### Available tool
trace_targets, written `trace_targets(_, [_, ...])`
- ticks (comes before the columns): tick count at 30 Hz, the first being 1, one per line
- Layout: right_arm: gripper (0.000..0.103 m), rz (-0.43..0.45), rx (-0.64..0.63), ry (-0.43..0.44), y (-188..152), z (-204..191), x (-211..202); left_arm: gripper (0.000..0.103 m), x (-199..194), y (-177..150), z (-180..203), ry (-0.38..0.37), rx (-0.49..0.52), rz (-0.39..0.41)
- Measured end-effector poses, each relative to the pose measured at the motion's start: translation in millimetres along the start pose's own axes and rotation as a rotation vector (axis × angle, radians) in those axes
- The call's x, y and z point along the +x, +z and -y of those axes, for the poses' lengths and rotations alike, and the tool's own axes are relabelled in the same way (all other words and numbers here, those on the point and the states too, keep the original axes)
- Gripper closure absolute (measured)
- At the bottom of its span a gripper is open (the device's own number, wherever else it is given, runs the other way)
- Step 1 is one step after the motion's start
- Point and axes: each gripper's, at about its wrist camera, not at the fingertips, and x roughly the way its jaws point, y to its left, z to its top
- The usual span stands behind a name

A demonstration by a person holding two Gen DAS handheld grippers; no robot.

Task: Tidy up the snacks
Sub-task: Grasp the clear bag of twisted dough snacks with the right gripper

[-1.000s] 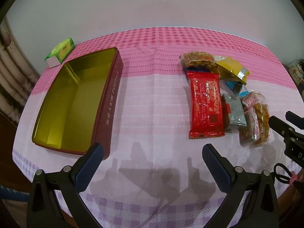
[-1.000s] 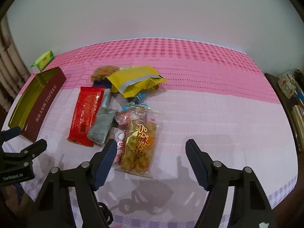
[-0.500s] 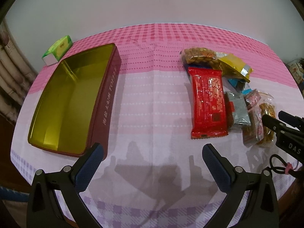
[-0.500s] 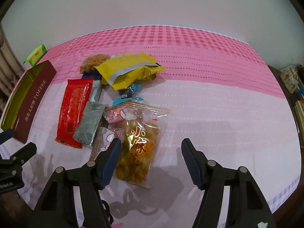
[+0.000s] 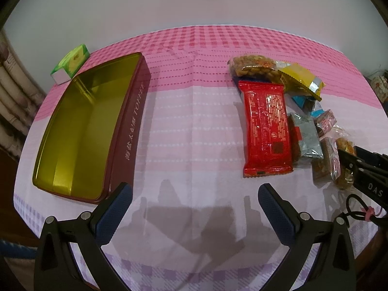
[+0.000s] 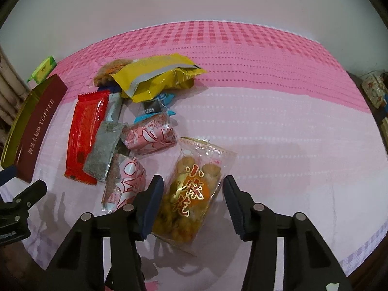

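An open dark red toffee tin (image 5: 80,131) with a gold inside lies empty at the left; it also shows in the right wrist view (image 6: 34,126). A pile of snacks lies to its right: a red packet (image 5: 265,128) (image 6: 84,133), a yellow bag (image 6: 155,77), a silver bar (image 6: 104,150), pink wrapped cakes (image 6: 150,135). A clear bag of fried twists (image 6: 194,194) lies between the fingers of my open right gripper (image 6: 191,189). My left gripper (image 5: 194,194) is open and empty over bare cloth between tin and snacks.
A pink and white checked cloth (image 5: 194,111) covers the table. A small green box (image 5: 71,63) stands behind the tin by the wall. Furniture with clutter stands off the table's right edge (image 6: 373,89).
My right gripper has moved forward and down, so its fingers now straddle the bag of fried twists. My left gripper has shifted slightly; the tin and snacks have not moved.
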Motion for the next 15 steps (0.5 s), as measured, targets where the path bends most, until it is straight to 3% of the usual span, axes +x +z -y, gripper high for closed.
trace_targets(9, [0.045, -0.021, -0.022, -0.006, -9.1, 8.9, -3.5, 0.000, 3.3, 2.0, 1.7, 0.005, -0.002, -0.010])
trace_targets(15, [0.045, -0.015, -0.059, -0.009, -15.6, 12.0, -6.2, 0.000, 6.3, 4.3, 3.7, 0.008, 0.005, -0.016])
